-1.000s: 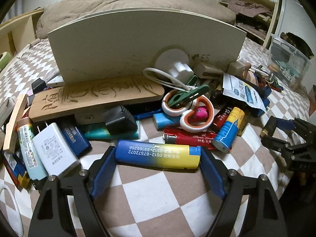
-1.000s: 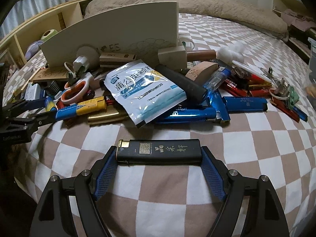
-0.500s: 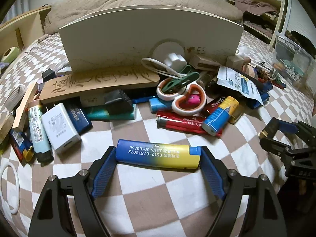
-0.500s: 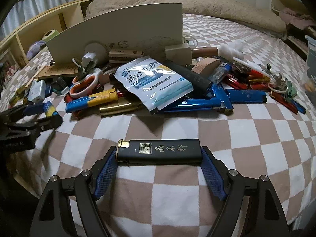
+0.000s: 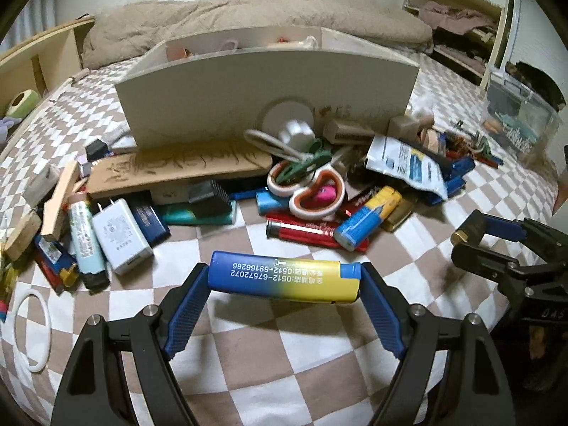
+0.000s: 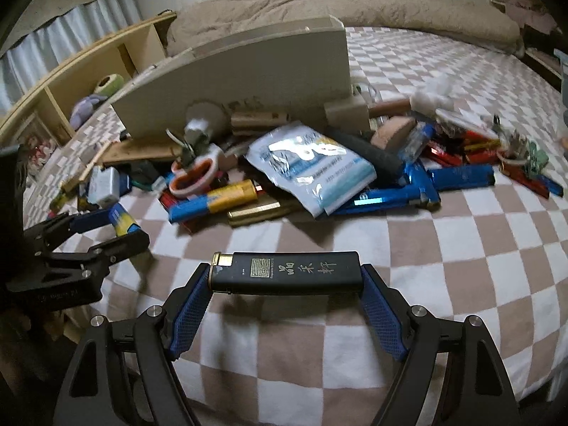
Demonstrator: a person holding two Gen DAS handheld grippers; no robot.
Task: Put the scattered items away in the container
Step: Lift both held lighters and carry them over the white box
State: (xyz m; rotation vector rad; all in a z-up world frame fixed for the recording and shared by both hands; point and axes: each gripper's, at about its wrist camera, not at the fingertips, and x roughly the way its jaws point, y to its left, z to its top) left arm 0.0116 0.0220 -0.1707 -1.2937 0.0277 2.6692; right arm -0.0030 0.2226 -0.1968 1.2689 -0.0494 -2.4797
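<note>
My left gripper (image 5: 284,280) is shut on a blue and yellow lighter (image 5: 284,277), held crosswise above the checked bedcover. My right gripper (image 6: 285,273) is shut on a black lighter (image 6: 285,271) with gold characters, also held clear of the bed. The white container (image 5: 266,96) stands behind a heap of scattered items; its open top shows in the left wrist view. It also shows in the right wrist view (image 6: 248,78). The heap holds scissors (image 5: 307,186), a white charger (image 5: 120,234), a blue and white packet (image 6: 312,167) and several lighters (image 6: 383,195).
A white ring (image 5: 32,326) lies at the left on the bedcover. A clear plastic box (image 5: 518,120) stands at the far right. A wooden shelf (image 6: 88,71) runs along the left, and a beige duvet (image 5: 248,21) lies behind the container.
Both grippers have risen and pulled back from the heap with their lighters. The container's open top has come into view.
</note>
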